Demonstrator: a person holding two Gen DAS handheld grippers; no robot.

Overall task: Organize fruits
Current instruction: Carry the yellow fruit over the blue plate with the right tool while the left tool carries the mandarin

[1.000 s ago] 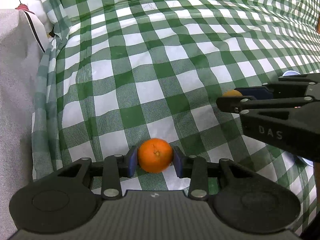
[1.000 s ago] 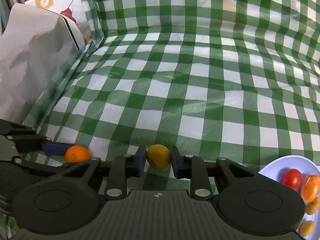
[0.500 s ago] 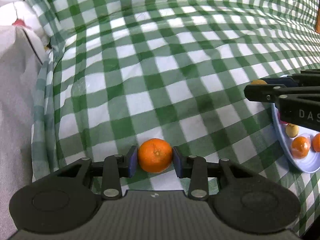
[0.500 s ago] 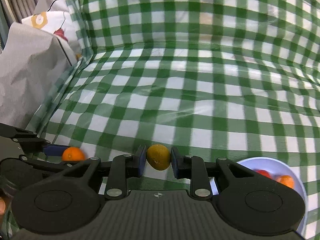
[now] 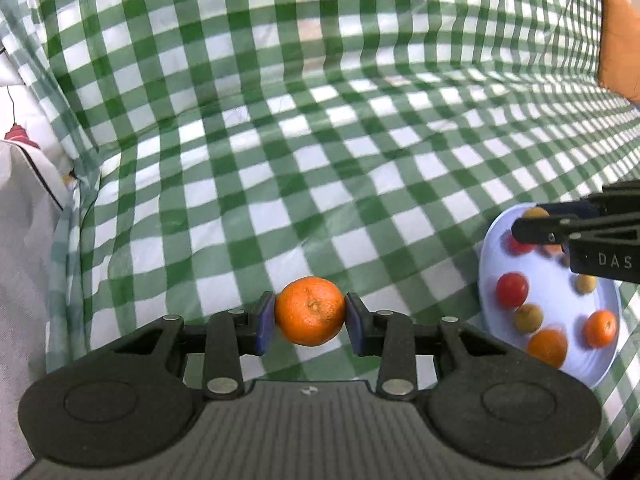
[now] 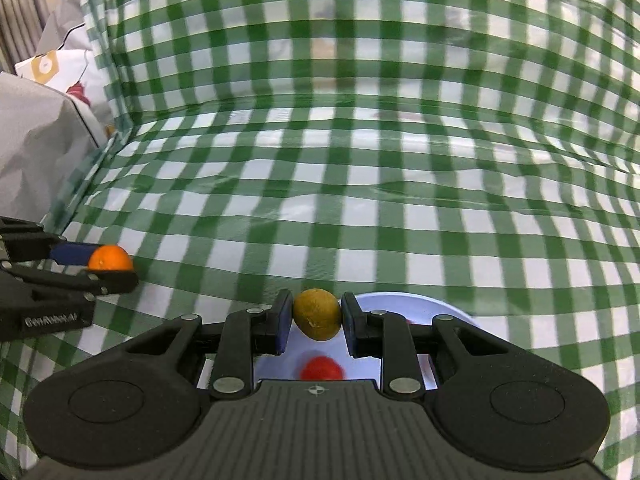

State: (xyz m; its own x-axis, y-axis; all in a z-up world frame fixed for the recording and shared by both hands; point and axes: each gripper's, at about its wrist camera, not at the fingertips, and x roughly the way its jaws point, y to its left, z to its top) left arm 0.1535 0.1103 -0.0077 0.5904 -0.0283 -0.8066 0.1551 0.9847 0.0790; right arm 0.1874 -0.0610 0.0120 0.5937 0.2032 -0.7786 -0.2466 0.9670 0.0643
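Observation:
My left gripper point(image 5: 310, 317) is shut on an orange mandarin point(image 5: 310, 311), held above the green checked cloth. A pale blue plate point(image 5: 494, 240) lies to its right with several small fruits: red tomatoes point(image 5: 511, 289), mandarins point(image 5: 600, 328) and yellow-brown fruits point(image 5: 528, 318). My right gripper point(image 6: 316, 316) is shut on a small yellow-brown fruit point(image 6: 317, 314) and hangs over the near rim of the plate point(image 6: 424, 301), with a red tomato point(image 6: 321, 368) below it. The left gripper point(image 6: 114, 266) with its mandarin point(image 6: 109, 258) shows at the left of the right wrist view.
The green and white checked cloth point(image 5: 320, 160) covers the seat and rises up the back. Grey and white fabric point(image 6: 36, 148) lies at the left edge. An orange cushion point(image 5: 618, 36) sits at the far right.
Both grippers have lifted and moved right with their fruits. The plate has come into the left wrist view, and the right gripper now hangs over the plate's rim.

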